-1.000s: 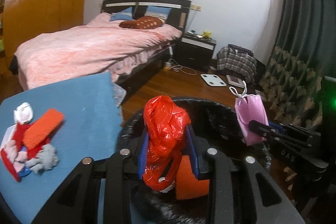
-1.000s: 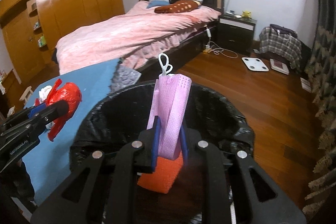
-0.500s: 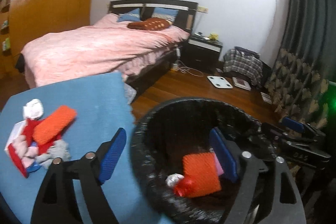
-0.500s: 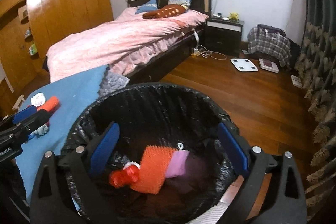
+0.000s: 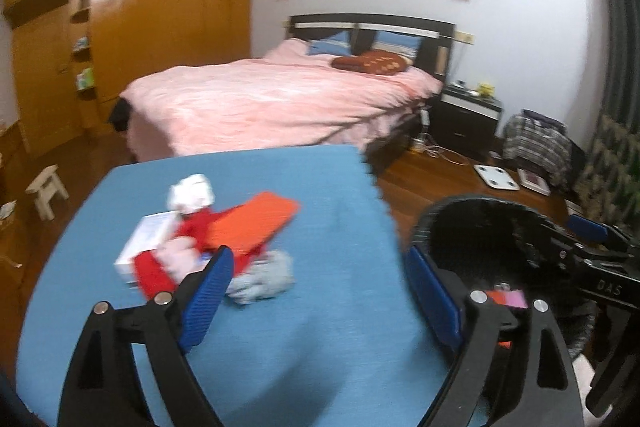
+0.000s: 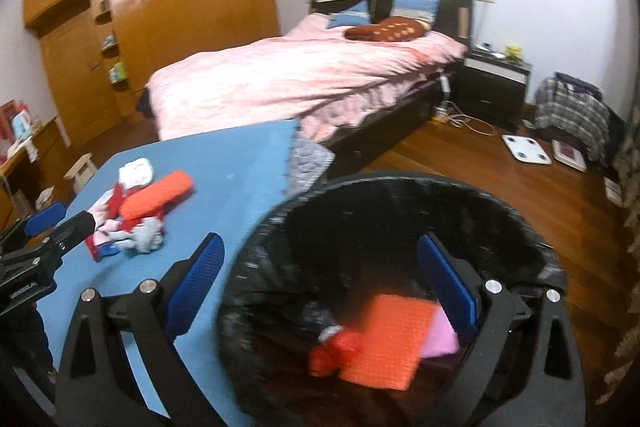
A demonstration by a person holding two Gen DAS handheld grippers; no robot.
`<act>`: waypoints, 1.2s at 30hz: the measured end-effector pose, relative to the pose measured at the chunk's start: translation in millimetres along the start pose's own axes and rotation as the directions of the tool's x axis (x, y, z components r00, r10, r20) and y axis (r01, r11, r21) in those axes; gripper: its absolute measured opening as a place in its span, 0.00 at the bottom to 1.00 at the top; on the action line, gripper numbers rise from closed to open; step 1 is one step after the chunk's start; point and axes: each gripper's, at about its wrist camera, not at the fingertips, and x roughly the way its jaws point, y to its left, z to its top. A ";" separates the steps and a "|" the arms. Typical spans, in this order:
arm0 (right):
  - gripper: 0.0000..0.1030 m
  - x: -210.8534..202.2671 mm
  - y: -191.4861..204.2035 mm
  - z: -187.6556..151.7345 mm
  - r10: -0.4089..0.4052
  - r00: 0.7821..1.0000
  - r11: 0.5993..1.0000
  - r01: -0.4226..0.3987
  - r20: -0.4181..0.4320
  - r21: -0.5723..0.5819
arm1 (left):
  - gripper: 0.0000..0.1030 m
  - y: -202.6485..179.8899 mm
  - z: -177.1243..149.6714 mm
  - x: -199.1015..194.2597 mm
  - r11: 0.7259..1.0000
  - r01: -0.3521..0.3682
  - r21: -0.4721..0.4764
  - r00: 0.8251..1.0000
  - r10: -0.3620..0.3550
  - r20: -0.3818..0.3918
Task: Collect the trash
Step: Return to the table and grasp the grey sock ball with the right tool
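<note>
A black-lined trash bin [image 6: 400,199] stands beside the blue table [image 6: 224,163]. Inside it lie a red bag [image 6: 336,347], an orange sponge [image 6: 388,339] and a pink mask [image 6: 442,335]. My right gripper [image 6: 320,287] is open and empty over the bin. My left gripper [image 5: 320,291] is open and empty over the blue table [image 5: 320,195], near the bin [image 5: 480,227]. A trash pile on the table holds an orange pack [image 5: 256,223], white wad [image 5: 192,191], grey wad [image 5: 264,275], red wrappers [image 5: 152,271] and a white box [image 5: 144,239]; it also shows in the right wrist view [image 6: 136,211].
A bed with a pink cover [image 5: 272,99] stands behind the table. A dark nightstand [image 5: 468,123], a white scale [image 5: 496,177] and a plaid bag [image 5: 536,143] sit on the wood floor at the right. A small stool [image 5: 44,187] stands left of the table.
Both grippers opened and dropped the red bag and the pink mask into the bin. The left gripper then swung left over the table; the right view shifted left too.
</note>
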 end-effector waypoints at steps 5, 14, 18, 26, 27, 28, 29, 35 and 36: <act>0.92 15.9 42.0 5.6 0.061 0.998 0.997 -0.061 -0.005 -0.057 | 0.84 41.0 -6.0 0.9 0.995 -0.087 -0.043 0.996 0.086 -0.004; 0.92 51.2 102.3 8.1 0.126 0.991 0.983 -0.130 -0.040 -0.131 | 0.84 97.5 -26.3 10.6 0.976 -0.199 -0.089 0.980 0.196 -0.043; 0.92 68.0 122.6 5.3 0.146 0.988 0.975 -0.153 -0.056 -0.158 | 0.84 115.3 -35.9 19.1 0.970 -0.223 -0.099 0.974 0.217 -0.070; 0.92 106.7 163.2 -1.2 0.178 0.977 0.962 -0.198 -0.118 -0.189 | 0.84 144.4 -48.4 33.8 0.963 -0.246 -0.112 0.966 0.234 -0.107; 0.92 112.1 168.0 -1.4 0.181 0.975 0.961 -0.203 -0.126 -0.189 | 0.84 146.6 -49.6 34.9 0.962 -0.246 -0.114 0.966 0.234 -0.111; 0.92 117.2 172.5 -1.4 0.183 0.974 0.960 -0.207 -0.136 -0.190 | 0.84 147.8 -50.5 36.2 0.962 -0.247 -0.115 0.966 0.234 -0.112; 0.92 120.5 174.8 -2.1 0.183 0.973 0.959 -0.208 -0.141 -0.192 | 0.84 149.1 -51.2 37.4 0.962 -0.248 -0.115 0.965 0.235 -0.114; 0.92 143.3 189.3 -6.3 0.176 0.967 0.955 -0.213 -0.185 -0.207 | 0.84 156.8 -55.0 41.6 0.960 -0.248 -0.131 0.965 0.233 -0.119; 0.92 145.5 189.7 -7.0 0.177 0.966 0.954 -0.216 -0.190 -0.206 | 0.84 157.3 -55.1 42.0 0.960 -0.248 -0.131 0.965 0.233 -0.118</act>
